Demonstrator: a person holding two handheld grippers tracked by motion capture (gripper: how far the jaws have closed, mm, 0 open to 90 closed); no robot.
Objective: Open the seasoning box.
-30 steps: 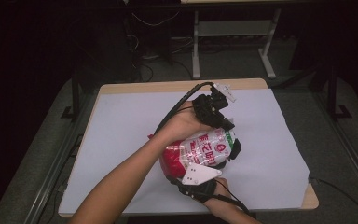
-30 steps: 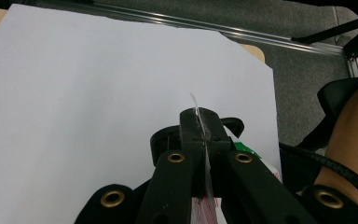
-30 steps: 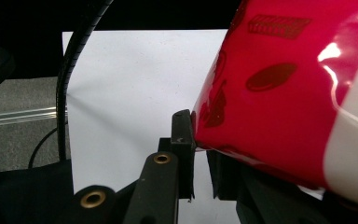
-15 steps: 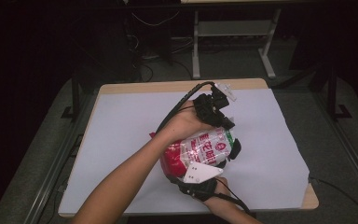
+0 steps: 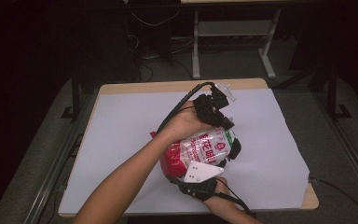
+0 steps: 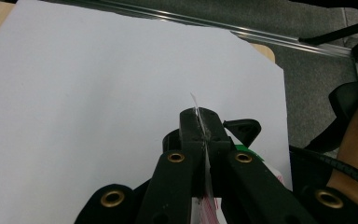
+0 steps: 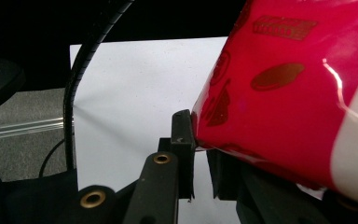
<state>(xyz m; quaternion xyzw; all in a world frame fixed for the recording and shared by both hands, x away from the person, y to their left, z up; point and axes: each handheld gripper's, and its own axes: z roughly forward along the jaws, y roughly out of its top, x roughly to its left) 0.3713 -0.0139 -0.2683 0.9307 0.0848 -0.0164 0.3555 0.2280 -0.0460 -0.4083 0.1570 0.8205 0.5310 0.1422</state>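
Standing by the tabletop (image 5: 121,140), a wooden board covered with a big white paper sheet (image 5: 270,154). Left part of the high view: bare sheet and the grey floor beyond the tabletop edge.

Centre of the high view: a red-and-white plastic food bag with printed lettering (image 5: 200,151) is held up off the sheet between both tools.

Left hand-held gripper (image 5: 214,109), black, cable looping off its top, sits just above centre at the bag's upper edge, forearm reaching in from the bottom left. In the left gripper view its jaws are pressed tight together at lower centre, with a thin clear edge of the bag (image 6: 204,154) pinched between them, red print showing at the bottom of the frame.

Right hand-held gripper (image 5: 198,184), black with a grey three-cornered plate on top, sits lower centre under the bag, hand coming in from the bottom edge. In the right gripper view the jaws at lower centre are nearly closed on the red bottom edge of the bag (image 7: 279,93), which bulges across the right half of that frame.

Right part of the high view: bare sheet, wooden corner at lower right.
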